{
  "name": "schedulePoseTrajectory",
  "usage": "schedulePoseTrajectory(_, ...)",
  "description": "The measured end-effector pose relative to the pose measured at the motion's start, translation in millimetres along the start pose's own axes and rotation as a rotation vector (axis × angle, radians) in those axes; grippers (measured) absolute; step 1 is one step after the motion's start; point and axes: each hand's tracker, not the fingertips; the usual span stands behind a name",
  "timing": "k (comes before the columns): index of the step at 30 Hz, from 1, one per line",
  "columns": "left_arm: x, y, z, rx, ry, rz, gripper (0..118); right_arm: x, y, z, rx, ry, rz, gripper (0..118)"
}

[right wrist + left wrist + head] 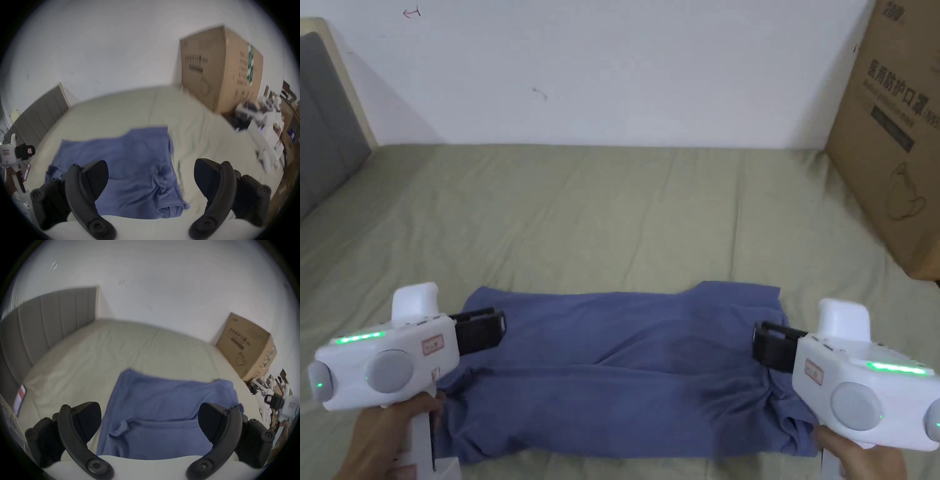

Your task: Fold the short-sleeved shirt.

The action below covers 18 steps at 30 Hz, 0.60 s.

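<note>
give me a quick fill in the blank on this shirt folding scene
1. The shirt lying on the bed is ___ in colour.
2. The left tool has its jaws ___.
3. The cardboard box stands at the ___ end of the bed in the head view.
Missing words: blue; open; right

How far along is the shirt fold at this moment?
Done: the blue shirt lies on the green sheet as a wide band, apparently folded once lengthwise, with a sleeve bunched at its right end. In hand: nothing is held; the left gripper and the right gripper are both open, one above each end. Left: probably tucking the ends in and folding the band into a compact rectangle.
</note>
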Motion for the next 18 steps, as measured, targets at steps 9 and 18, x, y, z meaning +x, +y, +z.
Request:
schedulePoseTrajectory(9,58,1,122,0.406,0.009,-0.186,117,-27,25,130,0.409,-0.063,0.105,110)
schedulePoseTrajectory(18,65,-33,151,0.493,0.035,-0.192,0,-37,5,153,0.460,-0.107,0.139,0)
